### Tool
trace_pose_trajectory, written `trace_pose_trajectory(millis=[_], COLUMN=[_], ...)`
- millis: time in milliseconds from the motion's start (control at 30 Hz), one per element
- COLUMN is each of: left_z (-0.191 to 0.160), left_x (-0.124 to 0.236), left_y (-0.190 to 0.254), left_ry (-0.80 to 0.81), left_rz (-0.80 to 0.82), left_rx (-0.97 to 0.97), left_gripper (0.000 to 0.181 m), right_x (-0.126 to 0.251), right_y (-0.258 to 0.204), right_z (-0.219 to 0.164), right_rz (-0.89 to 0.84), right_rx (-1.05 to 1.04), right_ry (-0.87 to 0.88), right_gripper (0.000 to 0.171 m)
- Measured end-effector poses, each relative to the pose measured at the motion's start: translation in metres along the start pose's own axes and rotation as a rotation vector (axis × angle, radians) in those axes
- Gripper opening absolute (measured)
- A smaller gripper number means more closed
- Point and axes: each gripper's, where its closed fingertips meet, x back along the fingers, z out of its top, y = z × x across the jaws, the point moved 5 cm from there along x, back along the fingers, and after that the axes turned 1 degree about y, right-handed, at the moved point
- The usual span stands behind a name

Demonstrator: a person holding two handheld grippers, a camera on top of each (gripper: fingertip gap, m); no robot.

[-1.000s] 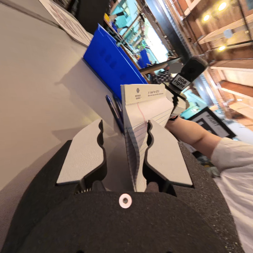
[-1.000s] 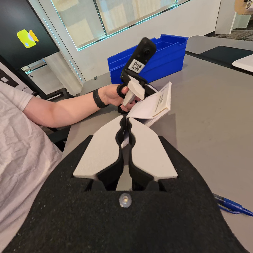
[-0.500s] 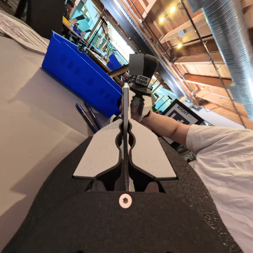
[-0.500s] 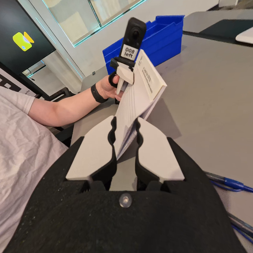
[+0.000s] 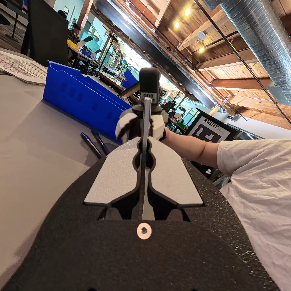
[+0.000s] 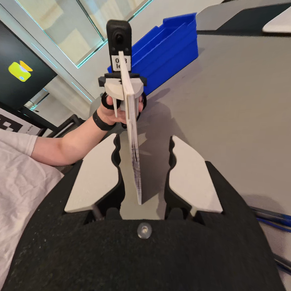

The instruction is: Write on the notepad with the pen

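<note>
The white lined notepad (image 5: 145,119) stands on edge in the air, seen edge-on in both views. My left gripper (image 5: 144,141) is shut on it. In the right wrist view the notepad (image 6: 131,119) hangs between the spread fingers of my right gripper (image 6: 144,138), which is open and does not touch it. The left gripper (image 6: 124,100) shows behind the pad there. The right gripper (image 5: 141,126) faces me in the left wrist view, jaws apart. Two blue pens (image 5: 94,146) lie on the grey table (image 5: 39,149) beside the bin.
A blue plastic bin (image 5: 81,97) stands on the table behind the pens; it also shows in the right wrist view (image 6: 165,52). The pens (image 6: 274,218) lie at the lower right there. A printed sheet (image 5: 20,67) lies far left. A person's arm (image 5: 193,151) and white shirt fill the right. The tips of one gripper are about 6 cm away from the tips of the other.
My left gripper has shut on the notepad and turned it upright. My right gripper, which gripped the pad a second ago, has opened wide and let go.
</note>
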Motion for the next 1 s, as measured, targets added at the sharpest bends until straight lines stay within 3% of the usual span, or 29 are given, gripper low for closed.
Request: trace_pose_trajectory(millis=[400,500,633,733,867,1000], left_z=[0.003,0.003,0.005,0.015,0.024,0.025], left_x=[0.006,0.006,0.009,0.014,0.024,0.025], left_y=[0.005,0.005,0.005,0.007,0.012,0.013], left_ry=[0.027,0.030,0.062,0.150,0.207,0.237], left_rz=[-0.003,0.005,-0.021,-0.049,-0.008,0.012], left_rx=[-0.004,-0.004,0.035,0.068,0.009,-0.002], left_gripper=[0.003,0.003,0.005,0.030,0.036,0.038], right_x=[-0.029,-0.028,-0.026,-0.022,0.004,0.080], right_y=[-0.006,-0.013,-0.019,-0.020,-0.028,-0.039], right_z=[-0.036,-0.035,-0.031,-0.027,0.004,0.078], right_rz=[0.098,0.146,0.132,0.074,0.054,-0.001], right_rx=[-0.105,-0.056,0.007,0.020,-0.016,-0.047], right_ry=[0.066,0.103,0.143,0.103,0.053,0.011], right_gripper=[0.036,0.008,0.004,0.004,0.004,0.004])
